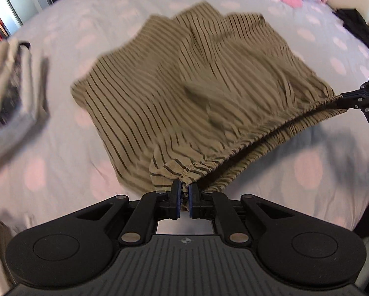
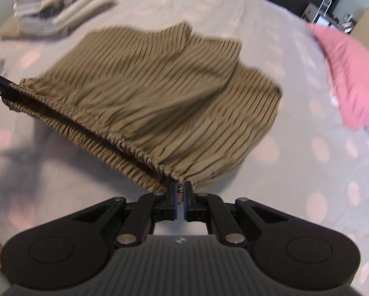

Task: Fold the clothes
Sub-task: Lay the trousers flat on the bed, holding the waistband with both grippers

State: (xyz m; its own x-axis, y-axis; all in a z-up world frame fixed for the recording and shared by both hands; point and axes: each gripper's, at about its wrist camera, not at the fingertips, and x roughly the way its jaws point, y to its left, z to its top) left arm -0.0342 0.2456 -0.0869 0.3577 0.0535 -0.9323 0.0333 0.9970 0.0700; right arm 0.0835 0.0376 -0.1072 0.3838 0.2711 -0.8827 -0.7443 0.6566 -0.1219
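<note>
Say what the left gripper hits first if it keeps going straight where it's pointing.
Probably the striped shorts themselves: the left gripper is shut on their waistband and the fabric drapes right ahead. Beyond that, the bed sheet. Depth is unclear.

Tan striped shorts (image 1: 184, 83) with thin dark lines are filling the centre of both frames, their gathered elastic waistband (image 2: 90, 120) stretching taut (running diagonally toward the lower middle), while the legs are draping away toward the upper frame.
</note>
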